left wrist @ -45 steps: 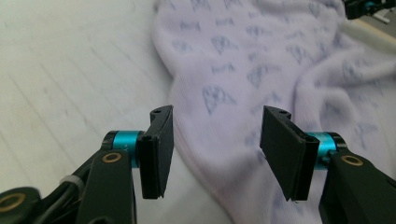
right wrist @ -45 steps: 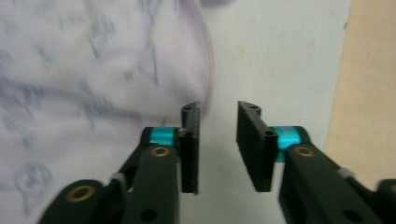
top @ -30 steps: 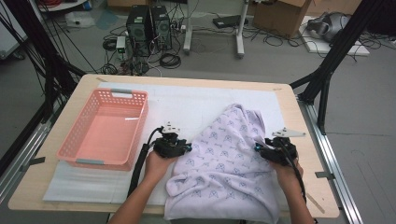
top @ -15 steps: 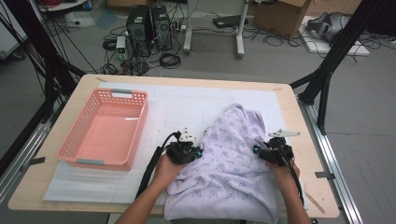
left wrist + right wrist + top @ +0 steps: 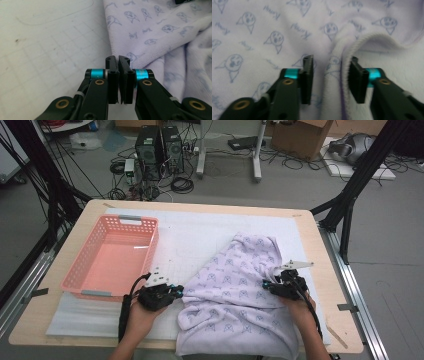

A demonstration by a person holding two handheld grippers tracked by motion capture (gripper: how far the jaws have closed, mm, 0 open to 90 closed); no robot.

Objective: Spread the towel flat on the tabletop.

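Left claw (image 5: pixel 178 291), lower centre-left of the high view, closed and empty just beside the left edge of the lilac printed cloth (image 5: pixel 240 305); right claw (image 5: pixel 265 285), lower right, jaws having just been opening, parted around a raised hem fold. Cloth lies crumpled across the lower right of the tabletop (image 5: pixel 310 227); pink basket (image 5: pixel 112 260) at left
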